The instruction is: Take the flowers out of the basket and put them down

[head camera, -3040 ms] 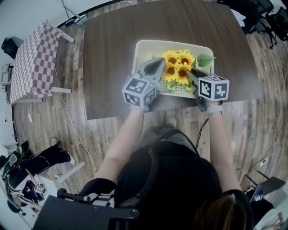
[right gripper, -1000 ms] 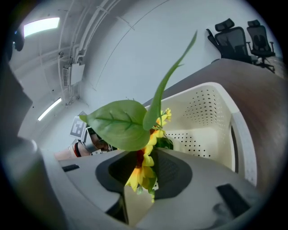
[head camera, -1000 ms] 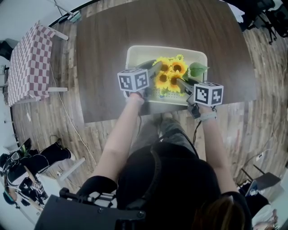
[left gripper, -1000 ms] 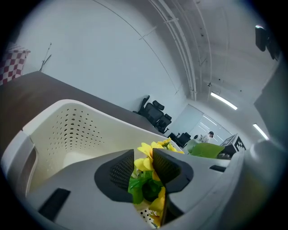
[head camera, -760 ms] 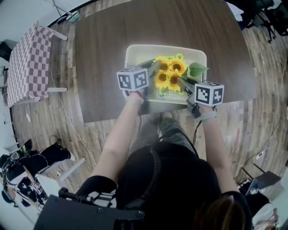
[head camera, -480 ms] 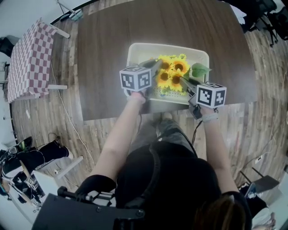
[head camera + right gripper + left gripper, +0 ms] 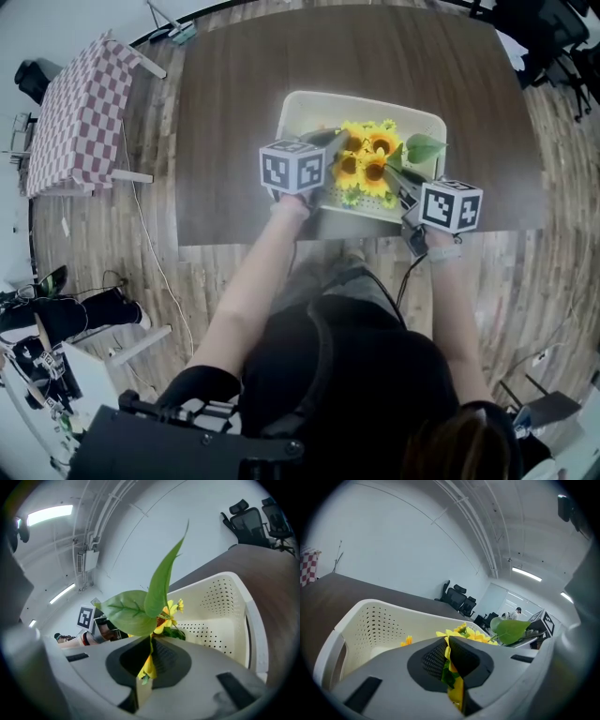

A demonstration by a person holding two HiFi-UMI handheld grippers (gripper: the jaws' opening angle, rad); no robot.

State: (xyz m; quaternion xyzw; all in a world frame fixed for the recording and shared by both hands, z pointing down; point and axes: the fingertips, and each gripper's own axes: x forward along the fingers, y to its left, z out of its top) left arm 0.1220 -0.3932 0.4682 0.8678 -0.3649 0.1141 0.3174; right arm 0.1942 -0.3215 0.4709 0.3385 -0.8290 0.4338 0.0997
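Note:
A bunch of yellow sunflowers [image 7: 367, 159] with a big green leaf [image 7: 427, 148] lies in a cream perforated basket [image 7: 300, 105] on the table. My left gripper [image 7: 337, 142] reaches into the bunch from the left. Its jaws have just been closing and are shut on yellow petals and green bits [image 7: 451, 677]. From the right my right gripper [image 7: 394, 174] has also just been closing. It is shut on a yellow petal and the stem below the leaf [image 7: 140, 606]. The basket wall [image 7: 370, 620] [image 7: 220, 606] rises behind both sets of jaws.
The basket sits near the front edge of a dark wooden table [image 7: 234, 112]. A small table with a red checked cloth [image 7: 75, 112] stands to the left on the wood floor. Black office chairs [image 7: 553, 28] are at the far right.
Since three seconds ago both grippers have pushed in closer to the bunch. Over the last second they have stayed there, and the flowers still lie in the basket.

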